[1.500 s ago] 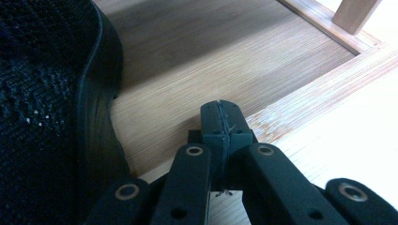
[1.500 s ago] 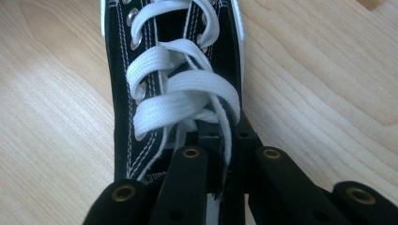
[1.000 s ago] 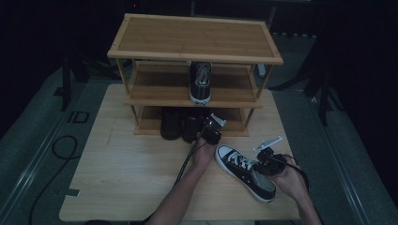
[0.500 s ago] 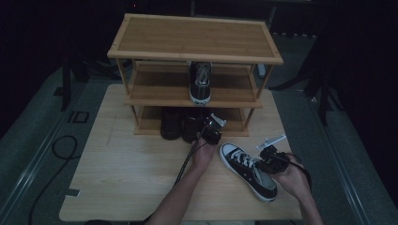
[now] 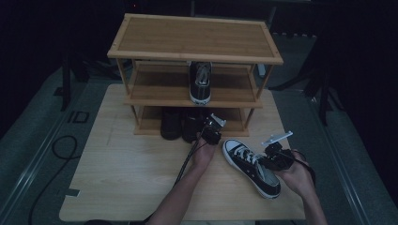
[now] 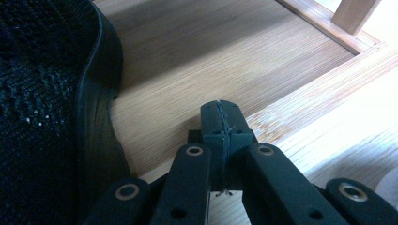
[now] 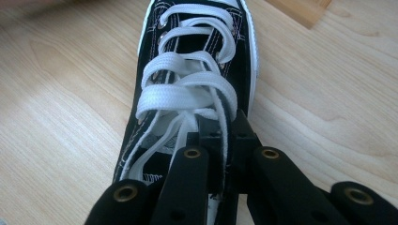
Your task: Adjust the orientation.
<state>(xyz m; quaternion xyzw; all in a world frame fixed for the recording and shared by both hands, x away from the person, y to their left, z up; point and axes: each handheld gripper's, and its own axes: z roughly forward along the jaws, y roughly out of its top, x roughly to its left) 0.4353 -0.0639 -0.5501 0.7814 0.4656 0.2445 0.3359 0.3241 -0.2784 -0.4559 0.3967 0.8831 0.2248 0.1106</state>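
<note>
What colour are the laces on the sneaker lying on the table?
White, on a black sneaker with a white sole edge; the right gripper view shows them best.

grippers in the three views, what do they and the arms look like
Both are black. Each claw, left and right, has two flat link arms joined by brass-ringed rivets, ending in ribbed black pads. In the high view each gripper, left and right, carries a pale grey three-cornered plate on top, and a thin black cable trails from the left one. The forearms are bare, with no sleeves in view.
</note>
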